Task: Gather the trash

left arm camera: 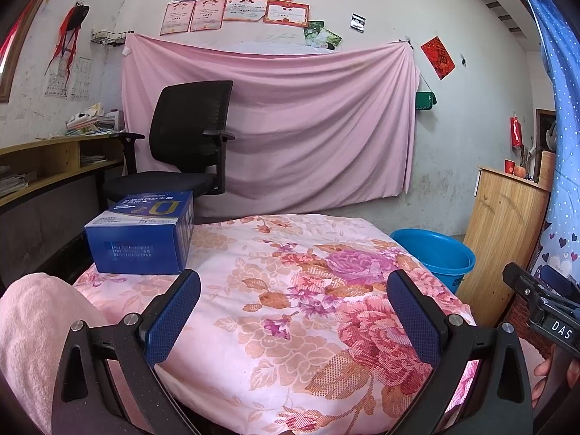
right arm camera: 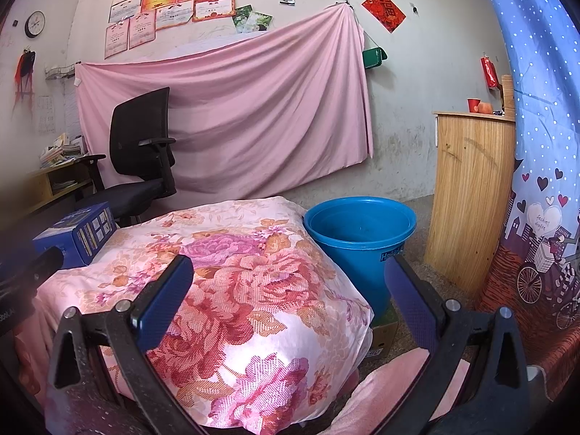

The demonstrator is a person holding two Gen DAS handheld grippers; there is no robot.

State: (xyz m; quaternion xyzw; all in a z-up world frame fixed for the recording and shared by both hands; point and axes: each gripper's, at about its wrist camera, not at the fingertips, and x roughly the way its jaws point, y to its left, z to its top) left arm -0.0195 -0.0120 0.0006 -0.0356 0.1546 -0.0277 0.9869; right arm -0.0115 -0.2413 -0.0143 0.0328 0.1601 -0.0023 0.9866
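A blue cardboard box (left arm camera: 141, 233) lies on the far left corner of a floral-covered surface (left arm camera: 290, 290); the right wrist view shows the box (right arm camera: 78, 233) at the left edge. A blue plastic bucket (left arm camera: 436, 255) stands on the floor past the surface's right side, and the bucket (right arm camera: 359, 239) looks empty in the right wrist view. My left gripper (left arm camera: 293, 290) hangs open over the floral cover, just this side of the box, nothing between its fingers. My right gripper (right arm camera: 288, 279) is open too, over the cover's right corner, its right finger in front of the bucket.
A black office chair (left arm camera: 188, 145) stands behind the surface, beside a wooden desk (left arm camera: 54, 166) with papers. A wooden cabinet (right arm camera: 471, 195) sits right of the bucket. A pink sheet (left arm camera: 275, 116) hangs on the wall. A patterned curtain (right arm camera: 543, 181) borders the right.
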